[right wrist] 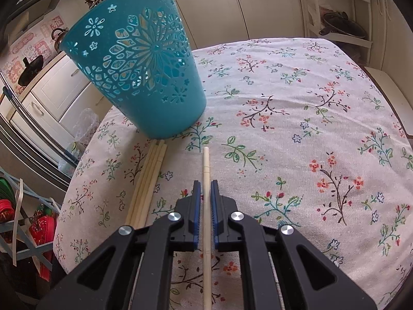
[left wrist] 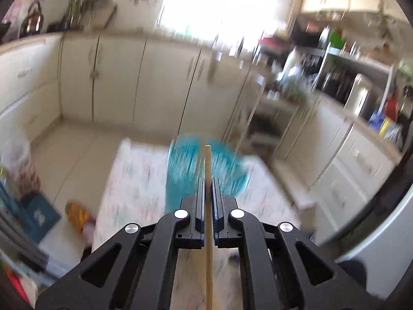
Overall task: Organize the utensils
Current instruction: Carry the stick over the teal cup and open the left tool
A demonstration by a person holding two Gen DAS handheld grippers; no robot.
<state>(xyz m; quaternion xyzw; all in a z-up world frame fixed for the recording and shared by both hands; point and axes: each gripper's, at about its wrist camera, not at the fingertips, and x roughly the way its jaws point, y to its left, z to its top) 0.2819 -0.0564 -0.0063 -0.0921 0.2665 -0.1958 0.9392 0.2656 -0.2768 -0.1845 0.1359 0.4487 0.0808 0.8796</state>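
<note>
In the left wrist view my left gripper is shut on a light wooden chopstick that runs straight out between the blue pads, raised above the table. Behind its tip the teal cut-out bucket shows as a blur. In the right wrist view my right gripper is shut on a pale chopstick held over the floral tablecloth. The teal bucket stands upright to the upper left. Several more chopsticks lie bundled on the cloth between the bucket and my right gripper's left side.
Cream kitchen cabinets ring the room beyond the table. A shelf rack with pans stands at the far right. A blue stand with red items sits beside the table's left edge. A crowded counter runs along the right.
</note>
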